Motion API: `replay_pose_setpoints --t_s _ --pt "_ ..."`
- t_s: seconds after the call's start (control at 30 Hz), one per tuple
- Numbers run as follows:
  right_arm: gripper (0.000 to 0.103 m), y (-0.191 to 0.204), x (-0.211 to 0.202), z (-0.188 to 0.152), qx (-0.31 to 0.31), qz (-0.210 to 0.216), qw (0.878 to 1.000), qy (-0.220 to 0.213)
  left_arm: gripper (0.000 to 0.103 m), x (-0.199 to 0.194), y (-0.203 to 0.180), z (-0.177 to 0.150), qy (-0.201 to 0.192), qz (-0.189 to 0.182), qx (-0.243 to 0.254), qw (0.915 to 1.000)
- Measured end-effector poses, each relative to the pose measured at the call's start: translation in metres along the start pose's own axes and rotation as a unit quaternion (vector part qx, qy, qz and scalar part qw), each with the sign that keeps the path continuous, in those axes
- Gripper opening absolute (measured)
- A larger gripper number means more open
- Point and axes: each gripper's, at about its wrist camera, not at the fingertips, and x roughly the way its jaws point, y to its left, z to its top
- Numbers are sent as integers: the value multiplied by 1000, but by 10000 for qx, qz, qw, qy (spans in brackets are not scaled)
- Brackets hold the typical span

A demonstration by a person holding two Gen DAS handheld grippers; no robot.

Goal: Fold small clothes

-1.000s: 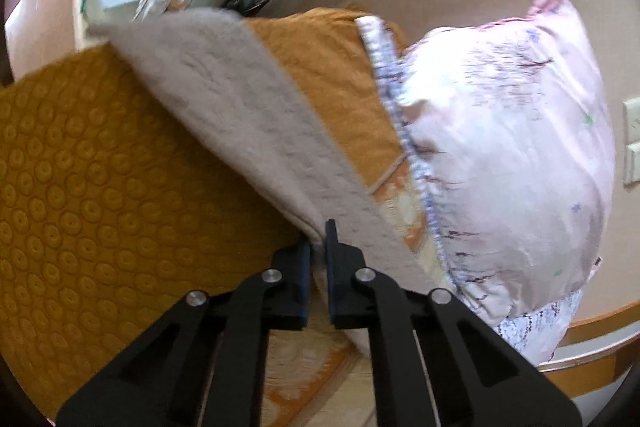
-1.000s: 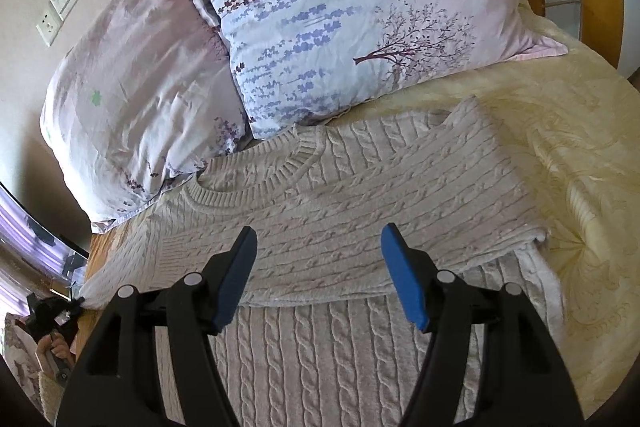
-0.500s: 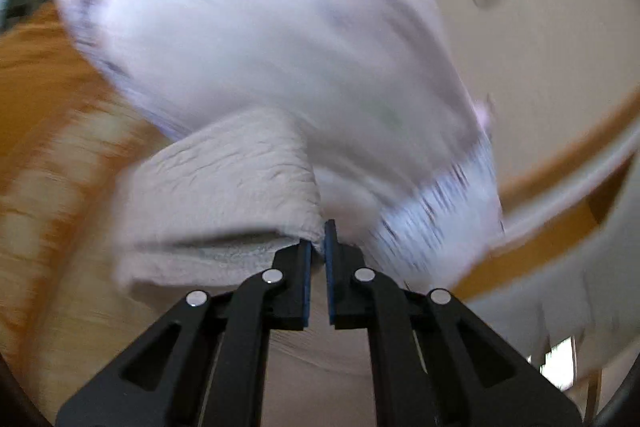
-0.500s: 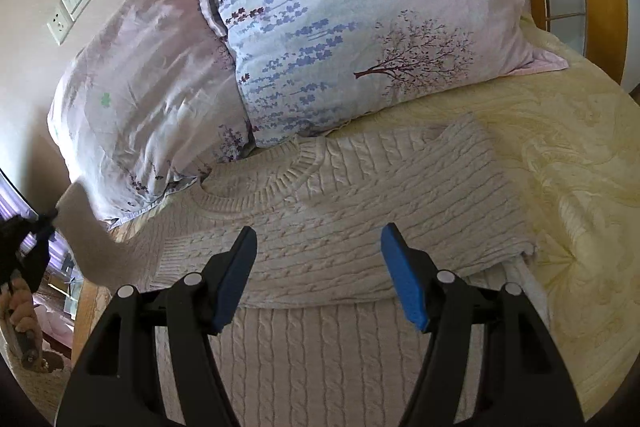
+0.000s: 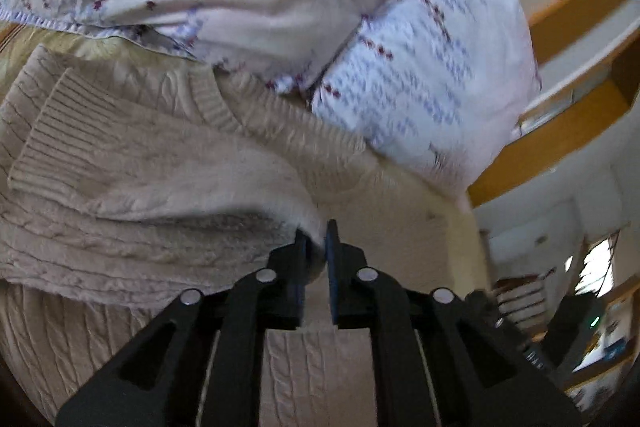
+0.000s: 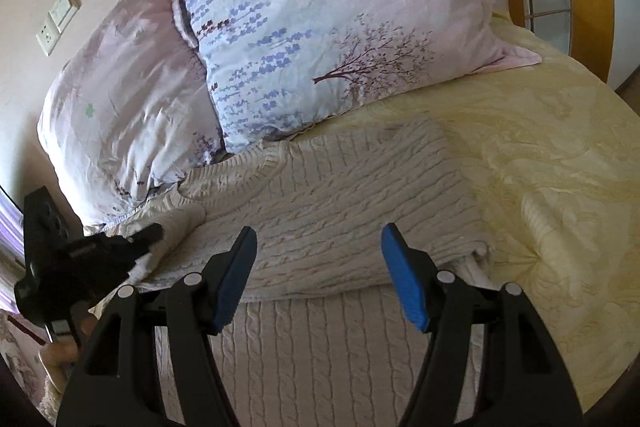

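Left wrist view showed my left gripper [image 5: 316, 239] easing its jaws apart around the sleeve [image 5: 132, 163] laid across the sweater [image 6: 340, 195] on the bed [image 6: 552, 163], my right gripper [image 6: 318, 271] spread, empty, so I judged smoothing flat mattered.

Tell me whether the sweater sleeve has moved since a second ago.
Yes. In the right wrist view the sleeve, in the left hand-held gripper, has come in from the bed's left edge, below the pillow, onto the sweater body.
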Motion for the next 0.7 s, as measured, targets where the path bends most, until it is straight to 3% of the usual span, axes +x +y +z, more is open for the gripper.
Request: replay_pose_setpoints --t_s 0.07,0.2,0.37,0.47,0.5,0.57,0.7 --pt "66 6 -1 0 -103 39 9999 16 27 -3 -1 -6 203 -70 153 9997" --pt "66 33 -6 2 -702 76 9975 42 33 -38 17 -20 365 -345 283 9983" --pt "66 100 -2 -4 -1891 452 9808 117 33 -98 79 -8 -93 232 -43 9997" --pt "66 157 10 -20 -2735 909 9573 237 33 -105 103 -1 -121 503 -294 9982" --pt "66 180 18 -29 -3120 1030 9441 286 32 -106 111 -2 -78 526 -379 9979" --pt "64 209 31 -41 -3568 1092 9271 344 32 -104 121 -4 -13 649 -445 9969" --pt "49 253 71 -65 -4251 1069 8959 721 28 -102 139 -9 94 576 -735 9956"
